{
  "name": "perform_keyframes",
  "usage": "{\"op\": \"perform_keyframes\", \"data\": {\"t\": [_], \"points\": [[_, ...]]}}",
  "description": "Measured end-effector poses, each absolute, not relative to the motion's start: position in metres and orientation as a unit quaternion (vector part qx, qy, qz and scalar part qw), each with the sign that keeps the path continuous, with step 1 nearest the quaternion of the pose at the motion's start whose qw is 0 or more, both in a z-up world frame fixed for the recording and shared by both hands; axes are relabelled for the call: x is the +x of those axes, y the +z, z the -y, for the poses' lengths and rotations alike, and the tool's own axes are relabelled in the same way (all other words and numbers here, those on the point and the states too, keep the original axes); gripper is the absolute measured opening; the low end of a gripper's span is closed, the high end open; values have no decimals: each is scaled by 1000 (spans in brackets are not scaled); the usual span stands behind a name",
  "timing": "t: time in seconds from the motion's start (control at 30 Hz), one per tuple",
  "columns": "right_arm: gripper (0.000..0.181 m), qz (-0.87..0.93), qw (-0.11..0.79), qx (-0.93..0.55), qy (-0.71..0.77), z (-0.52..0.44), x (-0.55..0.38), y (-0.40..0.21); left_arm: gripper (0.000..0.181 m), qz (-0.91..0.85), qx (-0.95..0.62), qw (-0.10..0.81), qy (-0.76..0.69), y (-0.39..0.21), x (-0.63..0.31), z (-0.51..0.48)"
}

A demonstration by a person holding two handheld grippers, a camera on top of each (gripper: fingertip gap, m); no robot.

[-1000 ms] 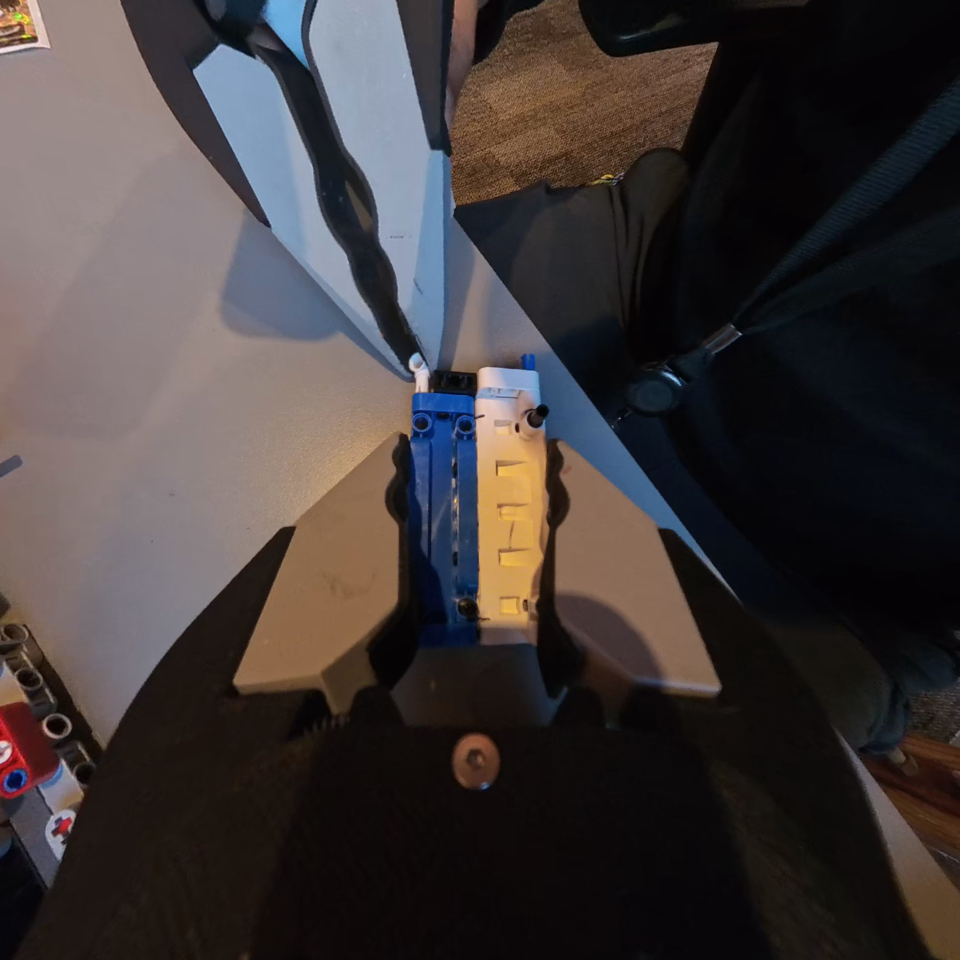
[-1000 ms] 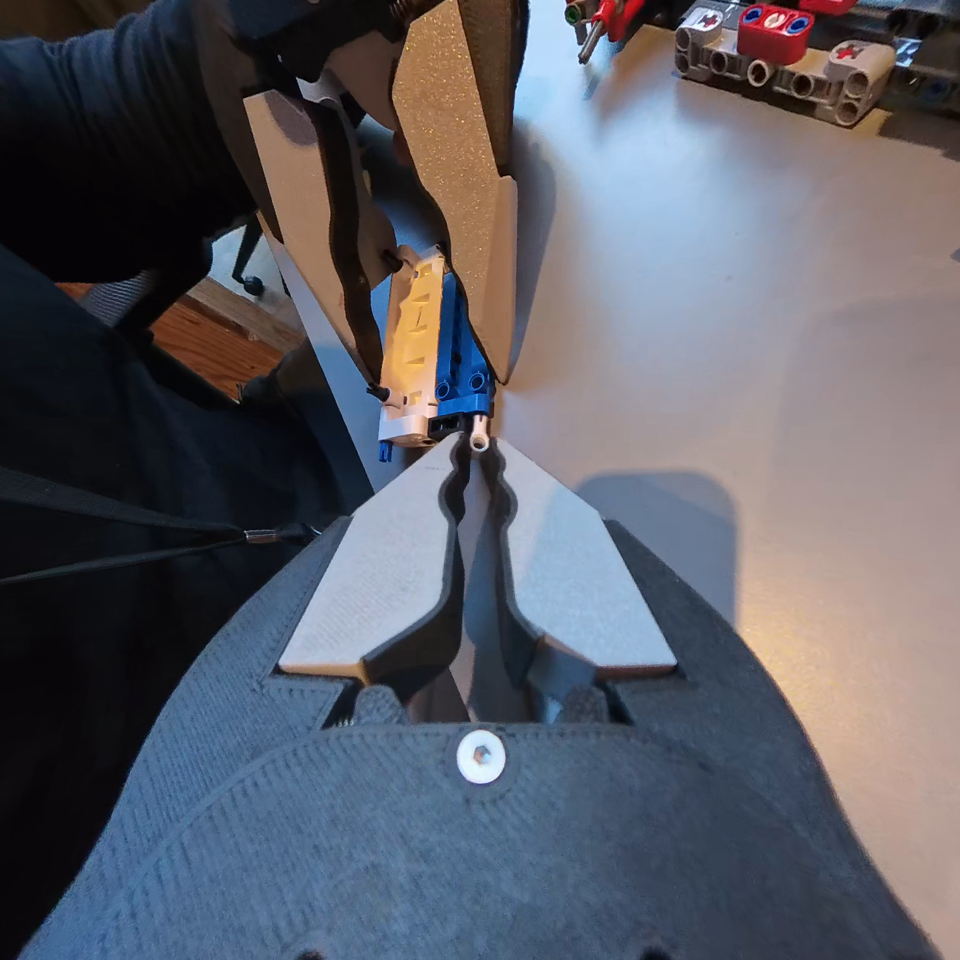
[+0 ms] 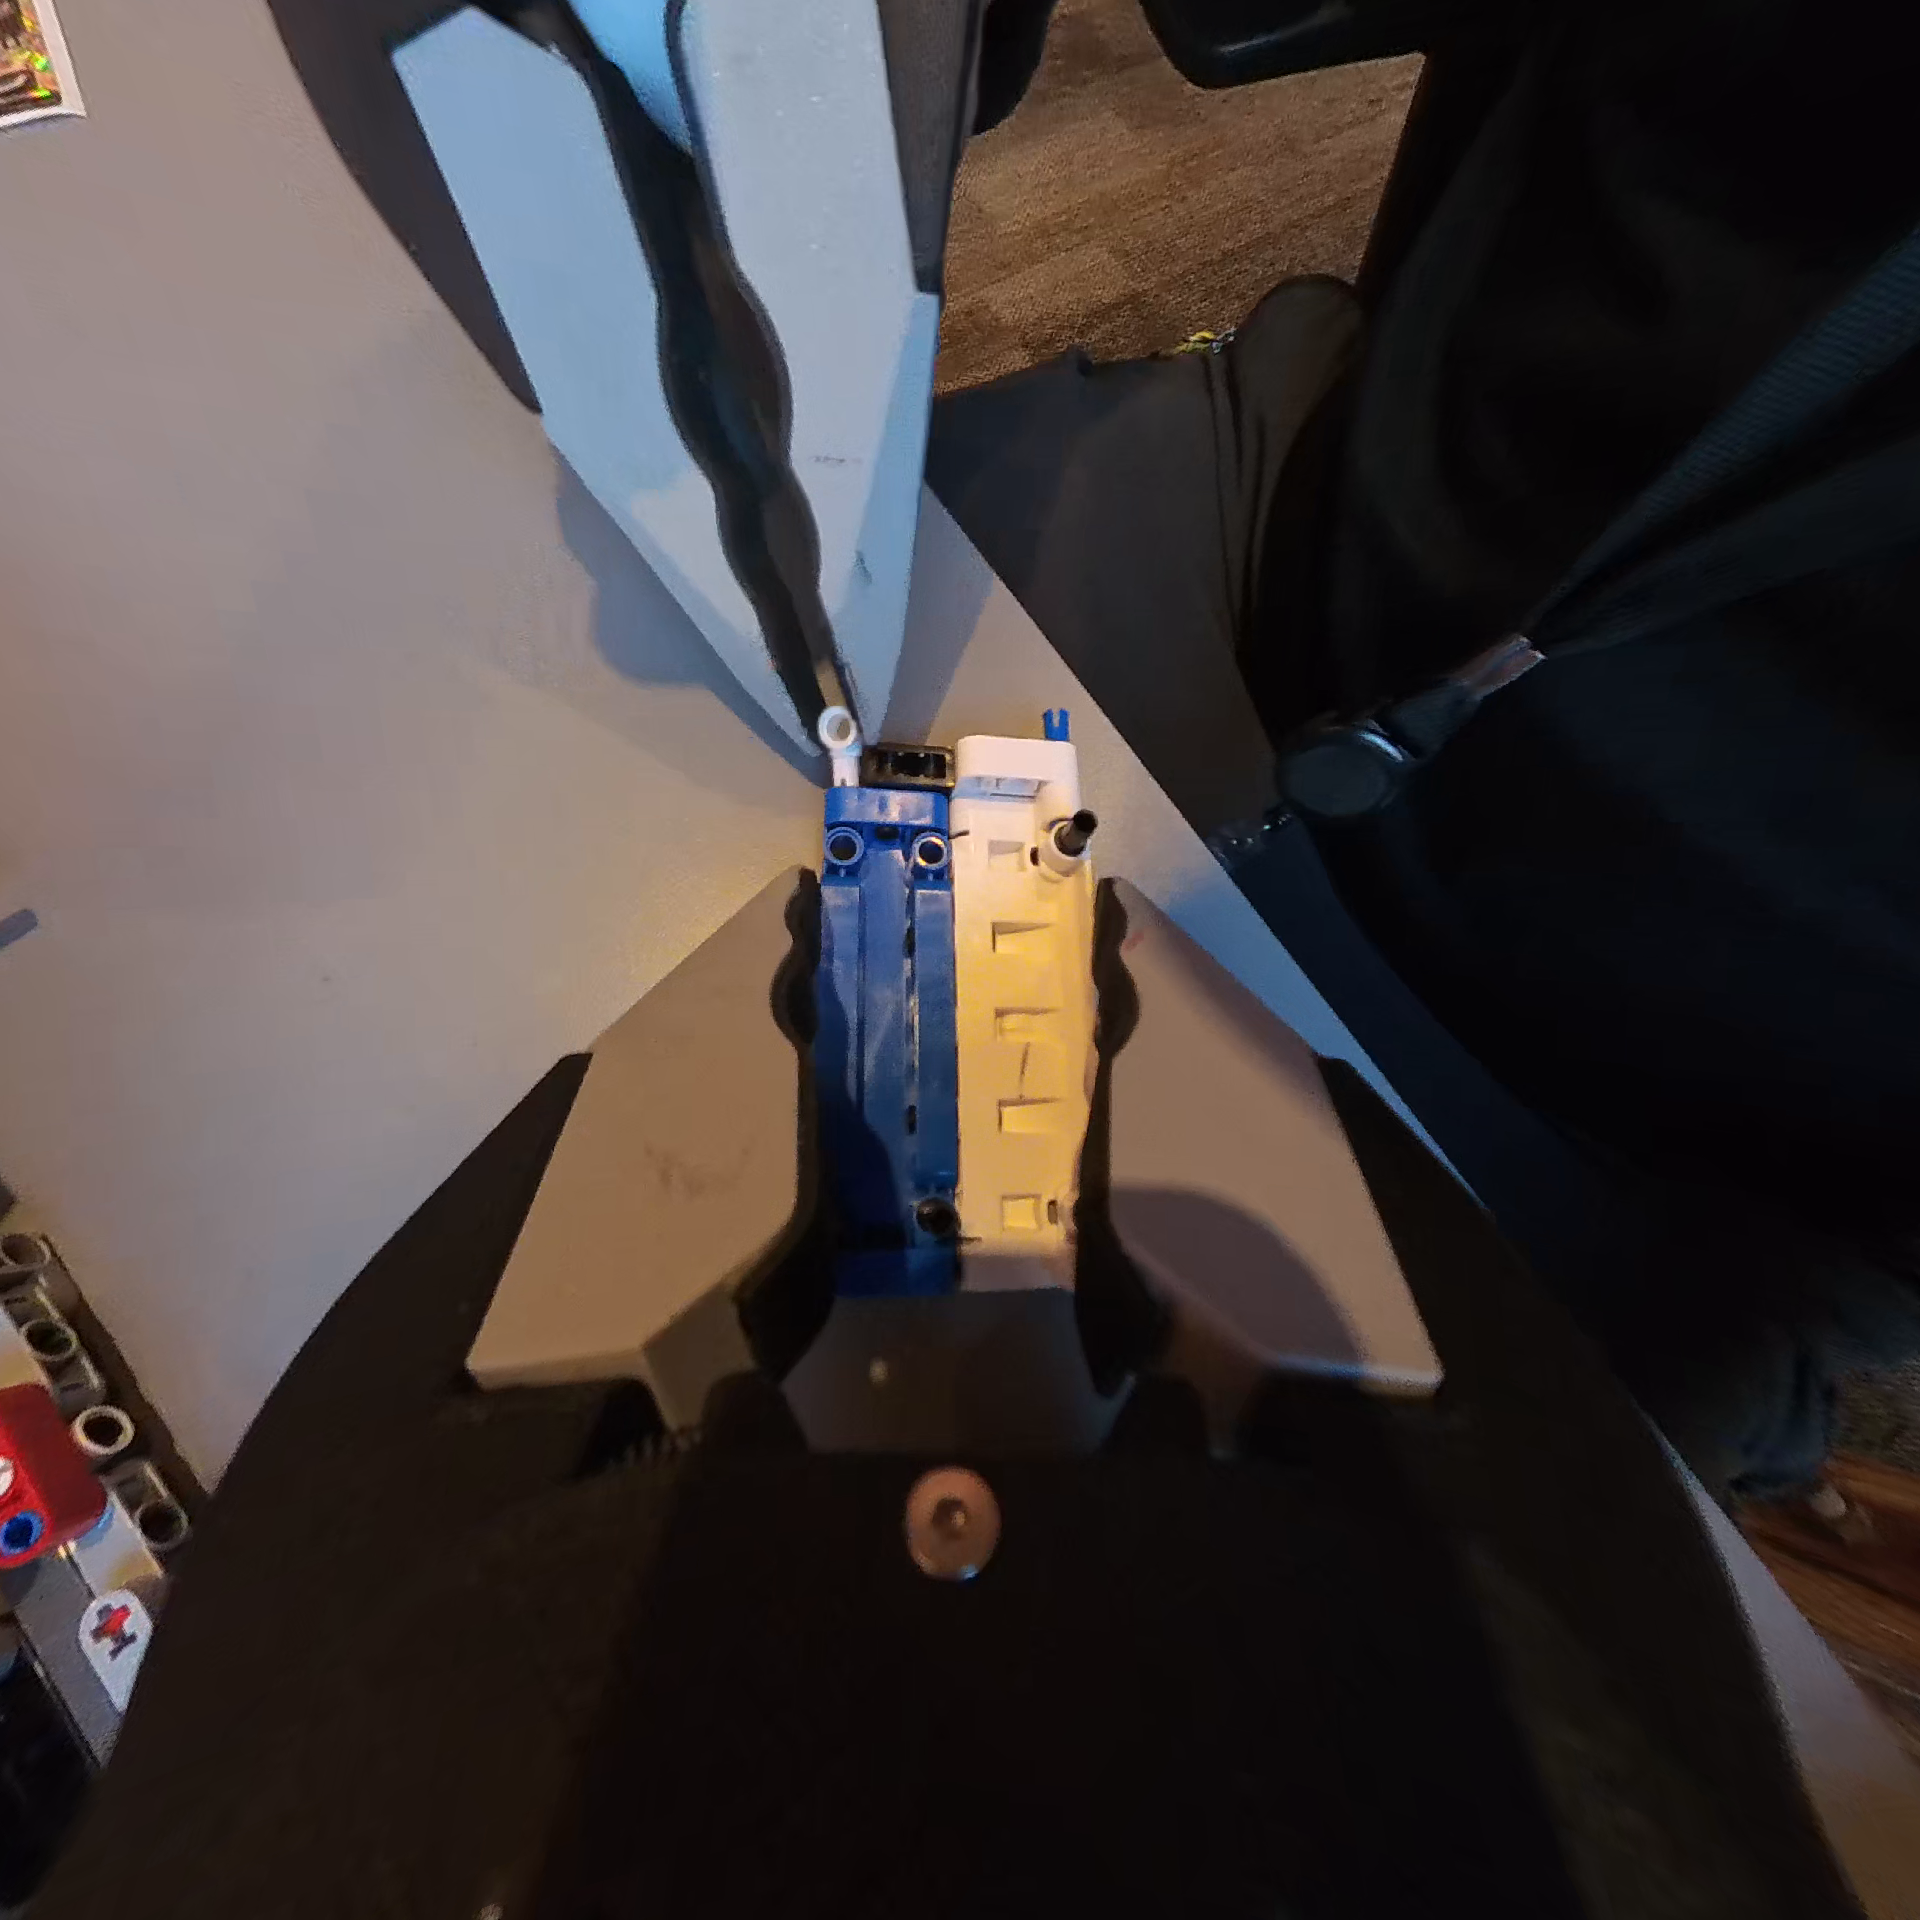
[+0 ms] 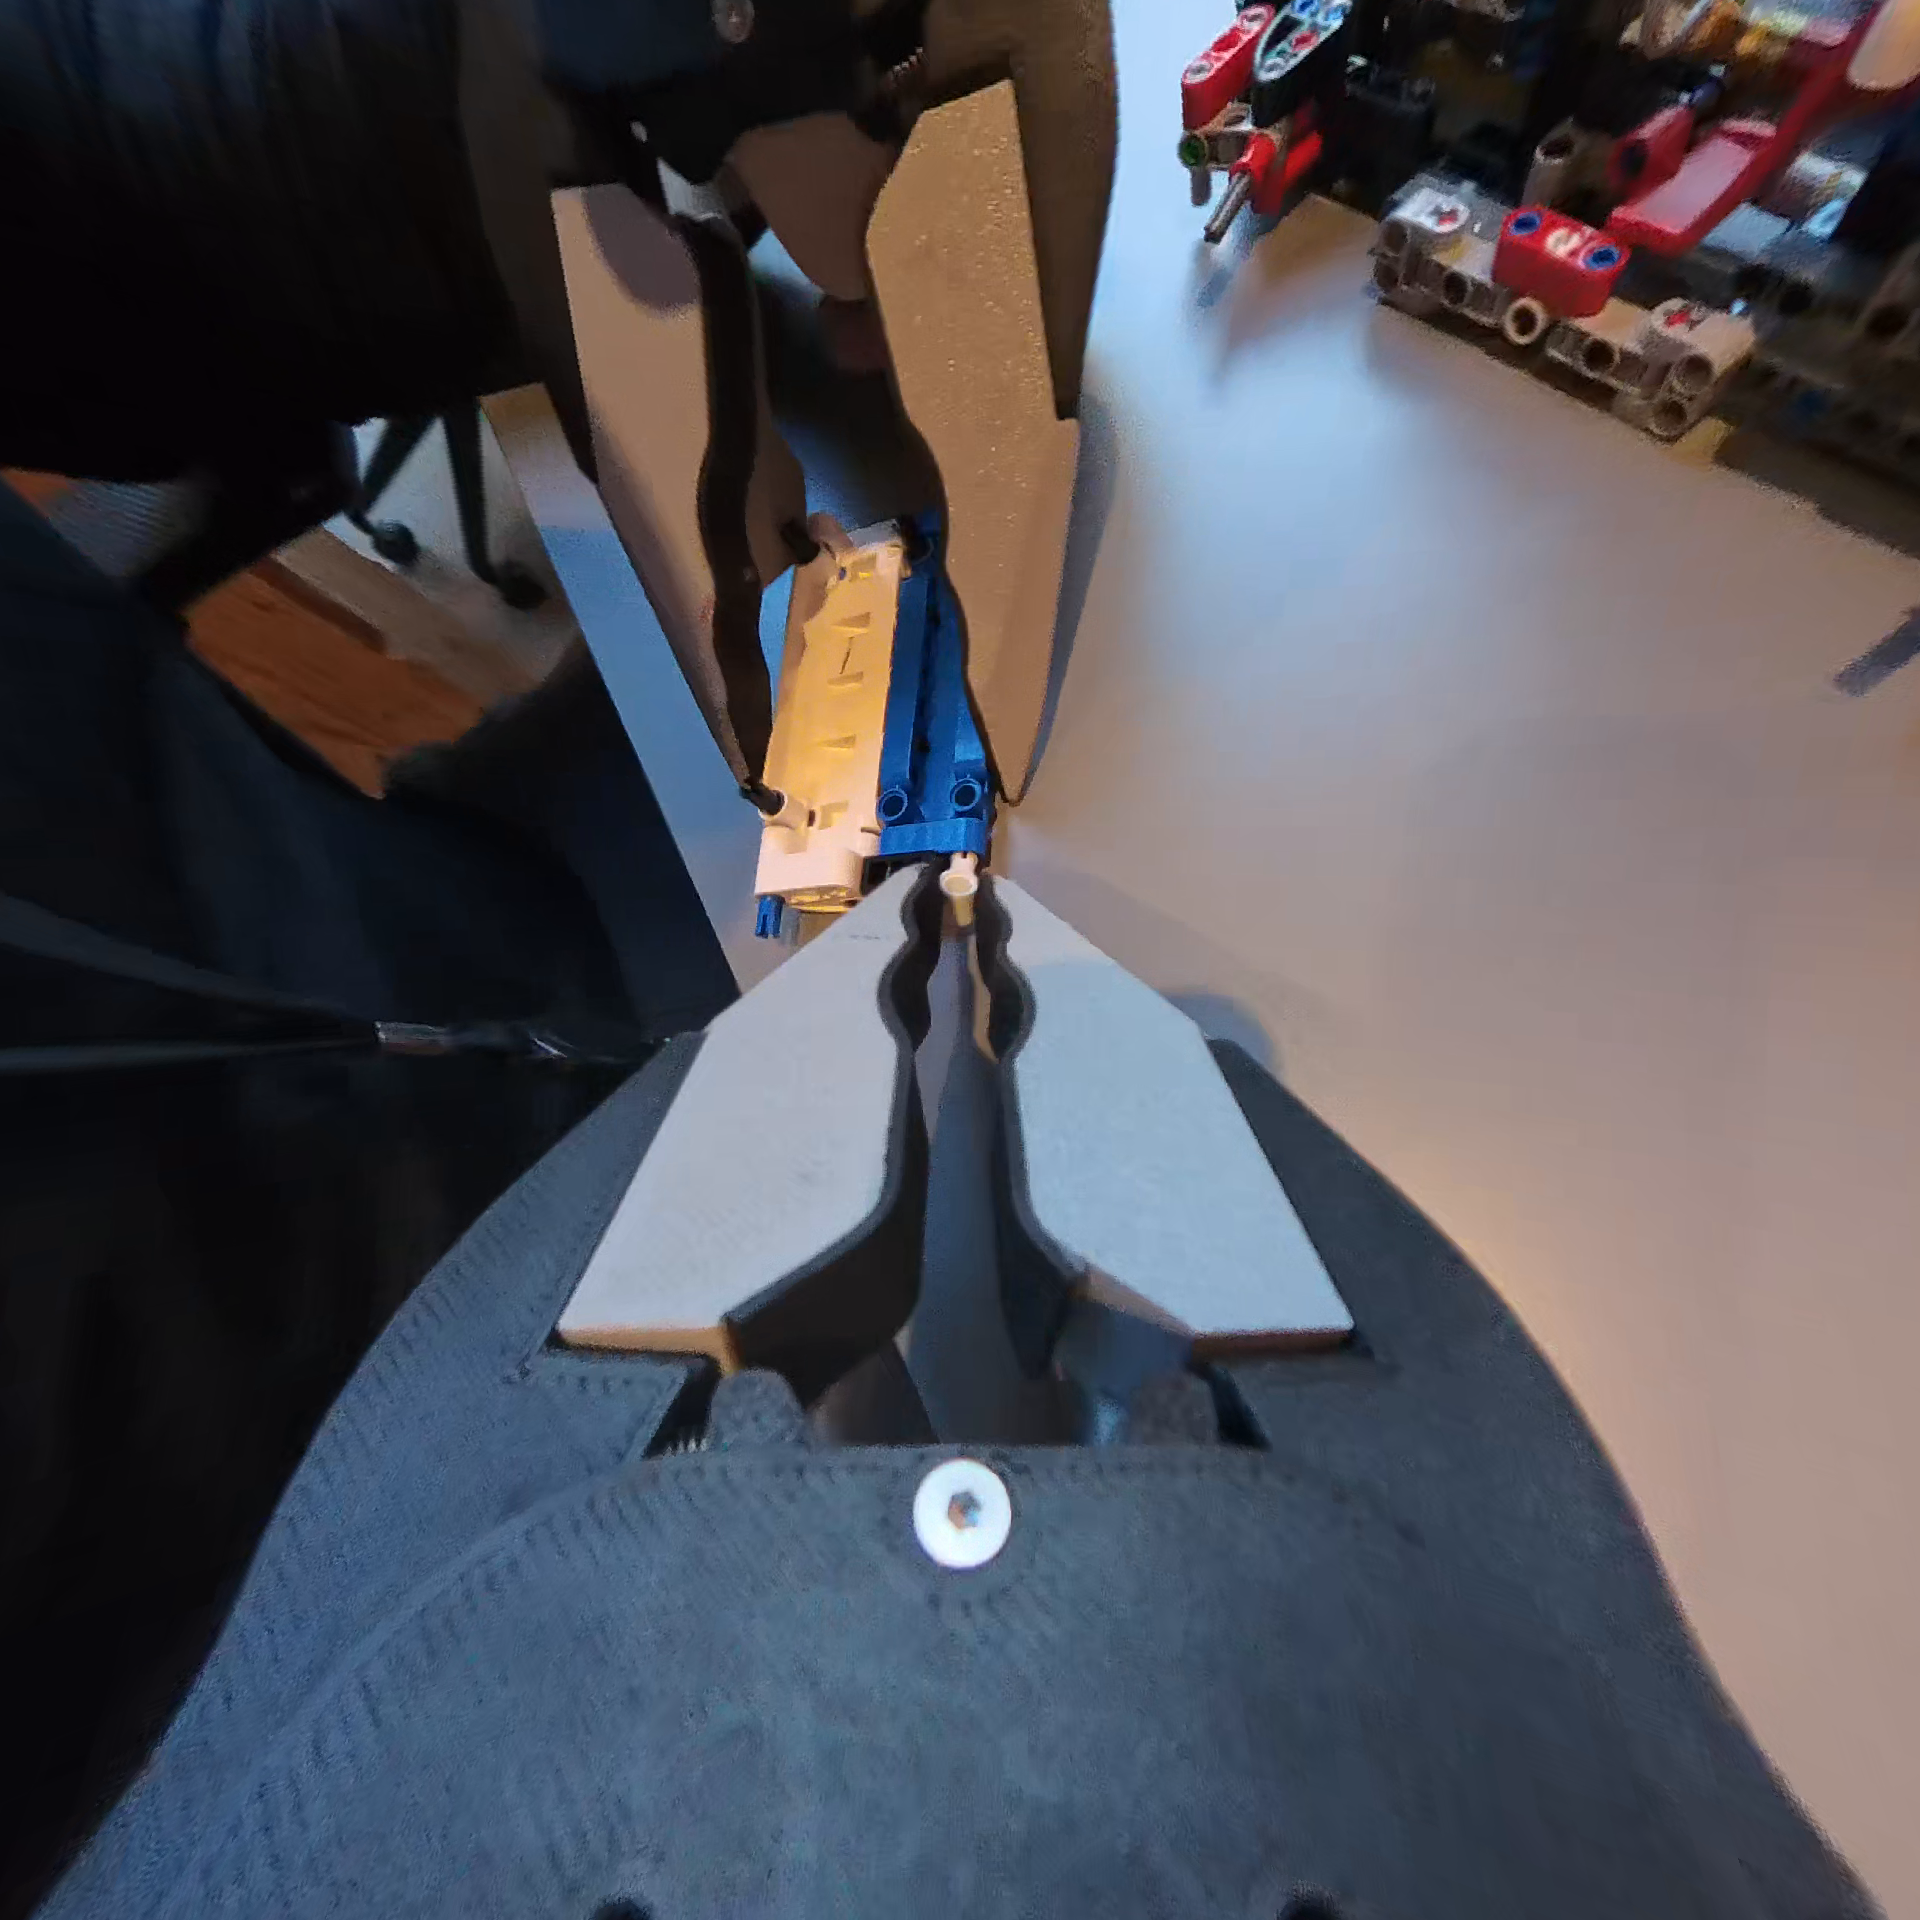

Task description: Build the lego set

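My left gripper [image 3: 951, 894] is shut on a long blue and white lego assembly [image 3: 956, 1039] and holds it just above the grey table [image 3: 260, 727] near the table's edge. My right gripper [image 4: 956, 883] is shut on a small white pin [image 4: 958, 894]. The pin's tip touches the near end of the assembly's blue half [image 4: 930, 821]. In the left wrist view the right gripper [image 3: 842, 717] comes in from the top with the pin [image 3: 840, 740] at the far end of the blue part. In the right wrist view the left gripper [image 4: 883, 795] reaches in from the top.
A large red, grey and black lego model [image 4: 1558, 260] stands at the table's back right; part of it shows in the left wrist view [image 3: 62, 1455]. A person in dark clothing [image 3: 1558, 623] sits at the table's edge. A printed sheet [image 3: 31, 62] lies far left. Less than 4 cm separates the two grippers' tips.
The right gripper has tilted slightly, so more of the lego model shows in its view. The pin stays against the end of the blue part. The left gripper has not moved.
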State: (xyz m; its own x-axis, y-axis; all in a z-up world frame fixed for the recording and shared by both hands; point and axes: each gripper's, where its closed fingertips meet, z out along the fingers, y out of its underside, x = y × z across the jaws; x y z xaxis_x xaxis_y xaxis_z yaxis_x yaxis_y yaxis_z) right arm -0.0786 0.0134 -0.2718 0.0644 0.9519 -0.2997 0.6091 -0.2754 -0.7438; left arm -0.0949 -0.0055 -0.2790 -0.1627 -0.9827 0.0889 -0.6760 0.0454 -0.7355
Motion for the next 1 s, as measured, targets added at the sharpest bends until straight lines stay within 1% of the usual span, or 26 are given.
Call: {"op": "perform_keyframes", "data": {"t": [0.17, 0.37, 0.73, 1.0], "points": [[5, 589, 231, -687, 358, -11, -76, -278, 50, -685, -605, 229, -335, -279, -95, 6], [5, 613, 276, -673, 309, -12, -76, -279, 50, -687, -603, 231, -333, -279, -95, 6], [4, 579, 343, -666, 322, -3, -79, -274, 50, -720, -565, 251, -316, -279, -99, 14], [5, 548, 410, -685, 249, 8, -53, -271, 50, -740, -535, 202, -353, -278, -86, 29]]}}
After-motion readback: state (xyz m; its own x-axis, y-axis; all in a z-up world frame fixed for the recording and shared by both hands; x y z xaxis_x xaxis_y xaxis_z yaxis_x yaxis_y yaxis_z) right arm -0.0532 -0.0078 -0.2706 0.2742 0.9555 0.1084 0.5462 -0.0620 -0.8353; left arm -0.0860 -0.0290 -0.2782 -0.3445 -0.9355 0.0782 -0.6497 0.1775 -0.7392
